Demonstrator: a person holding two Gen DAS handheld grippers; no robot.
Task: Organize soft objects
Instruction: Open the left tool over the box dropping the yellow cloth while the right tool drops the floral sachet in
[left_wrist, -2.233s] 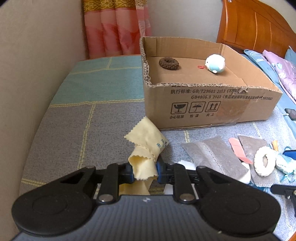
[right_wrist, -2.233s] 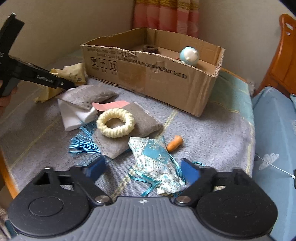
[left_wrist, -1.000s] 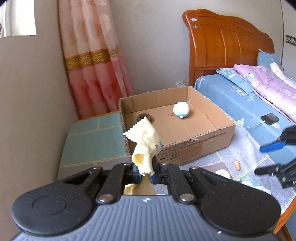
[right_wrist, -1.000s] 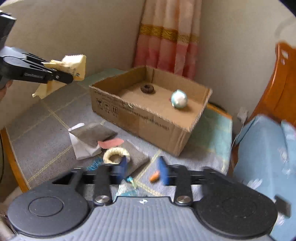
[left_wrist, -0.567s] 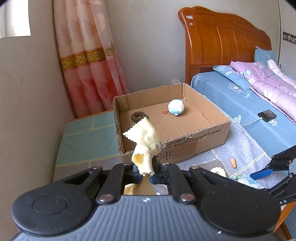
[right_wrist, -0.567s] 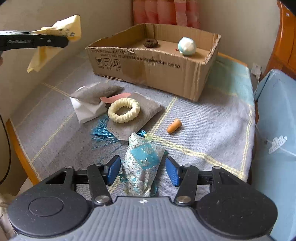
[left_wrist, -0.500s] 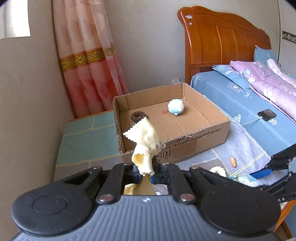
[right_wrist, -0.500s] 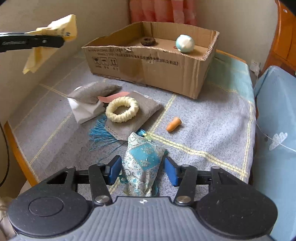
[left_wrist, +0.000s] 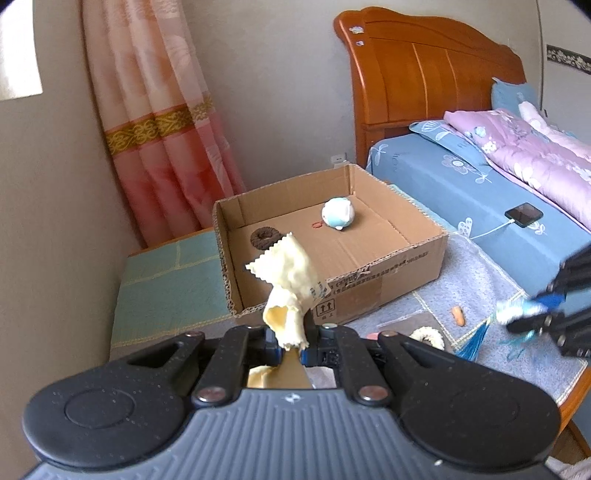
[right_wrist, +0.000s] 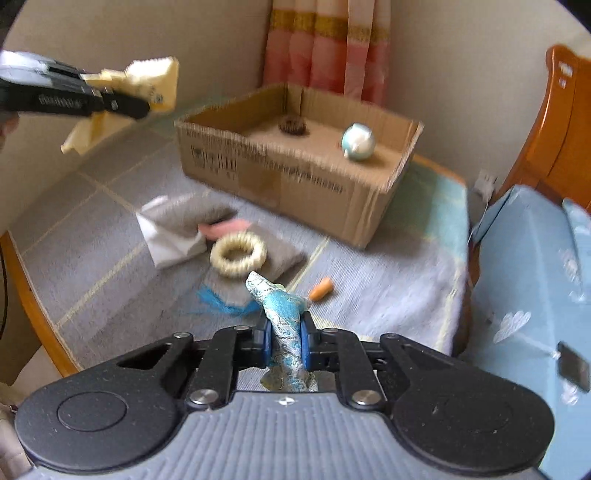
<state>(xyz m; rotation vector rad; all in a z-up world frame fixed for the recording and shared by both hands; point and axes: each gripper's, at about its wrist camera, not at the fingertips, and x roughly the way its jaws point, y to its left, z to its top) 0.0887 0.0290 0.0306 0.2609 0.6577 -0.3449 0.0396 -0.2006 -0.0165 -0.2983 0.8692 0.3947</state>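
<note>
Holding a brown ring (left_wrist: 265, 238) and a pale blue plush ball (left_wrist: 338, 213), the cardboard box (left_wrist: 388, 275) sits at the mat's far edge, while the left gripper (left_wrist: 291, 349) clamps a yellow cloth (left_wrist: 291, 280) and the right gripper (right_wrist: 283, 339) clamps a blue brocade pouch (right_wrist: 282, 306), both aloft.

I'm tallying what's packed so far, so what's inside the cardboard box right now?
Inside the open brown cardboard box lie a dark brown ring and a round white-and-blue plush toy. The yellow cloth held in front of it hides part of the box floor.
</note>
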